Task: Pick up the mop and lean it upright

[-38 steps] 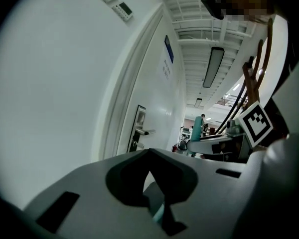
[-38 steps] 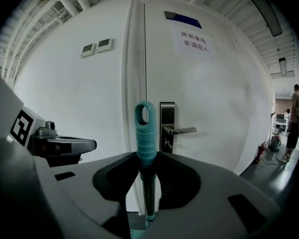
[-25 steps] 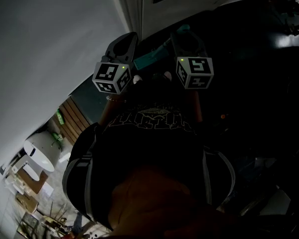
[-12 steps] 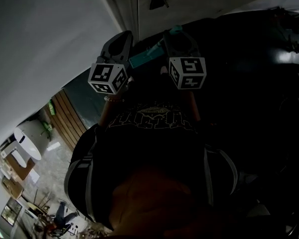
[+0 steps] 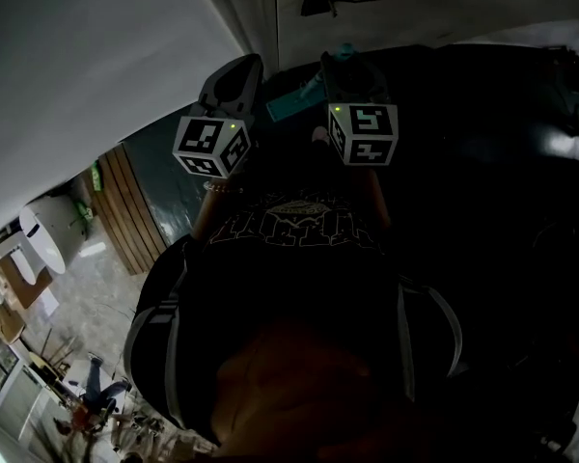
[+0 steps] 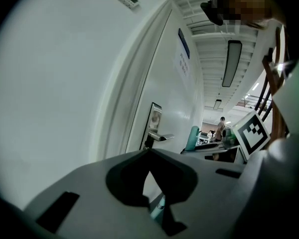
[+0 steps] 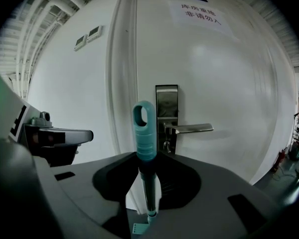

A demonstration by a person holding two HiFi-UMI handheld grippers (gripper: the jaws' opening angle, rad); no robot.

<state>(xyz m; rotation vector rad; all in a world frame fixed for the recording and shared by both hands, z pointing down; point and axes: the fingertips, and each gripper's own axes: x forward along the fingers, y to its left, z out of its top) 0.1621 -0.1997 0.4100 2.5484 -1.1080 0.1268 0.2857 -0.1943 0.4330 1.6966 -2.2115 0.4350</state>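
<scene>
The mop's teal handle [image 7: 144,133], with a hanging loop at its top, stands upright between the jaws of my right gripper [image 7: 147,156], which is shut on it. Its dark pole [image 7: 148,188] runs down to a pale teal mop head [image 7: 138,228] on the floor. In the head view a teal part of the mop [image 5: 291,104] shows between the two grippers, and my right gripper [image 5: 345,66] is close to the door. My left gripper [image 5: 236,73] is just left of the mop, apart from it. Its jaw tips [image 6: 149,153] meet with nothing between them.
A white door with a metal lever handle [image 7: 187,129] stands right in front, and a white wall [image 5: 96,56] runs along the left. Wooden slats [image 5: 125,210] and clutter lie at the lower left. A person stands far down the corridor [image 6: 220,126].
Both grippers, and the mop with the right one, have moved nearer the door. The door's lever handle has come further into the head view.
</scene>
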